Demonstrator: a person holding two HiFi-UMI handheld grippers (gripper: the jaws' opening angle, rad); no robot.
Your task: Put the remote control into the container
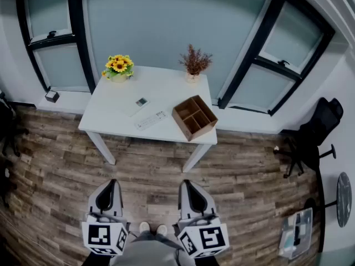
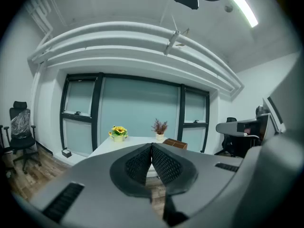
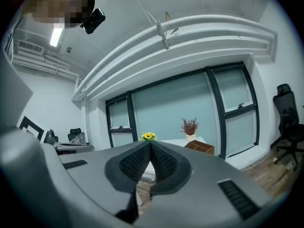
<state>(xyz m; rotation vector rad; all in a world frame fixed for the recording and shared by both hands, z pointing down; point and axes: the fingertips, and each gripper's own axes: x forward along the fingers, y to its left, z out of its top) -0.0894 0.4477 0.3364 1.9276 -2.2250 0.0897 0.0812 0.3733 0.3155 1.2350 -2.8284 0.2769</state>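
Observation:
A white remote control lies on the white table, left of a brown wooden divided container. A second white remote with a small screen lies just beyond it. My left gripper and right gripper hang side by side over the floor, well short of the table, both shut with nothing between the jaws. In the left gripper view the shut left gripper points at the table and container. The right gripper points the same way, with the container to its right.
A pot of yellow flowers and a dried plant stand at the table's far edge by the windows. A black office chair is at the right, a small box on the ledge at the left. Wood floor lies between me and the table.

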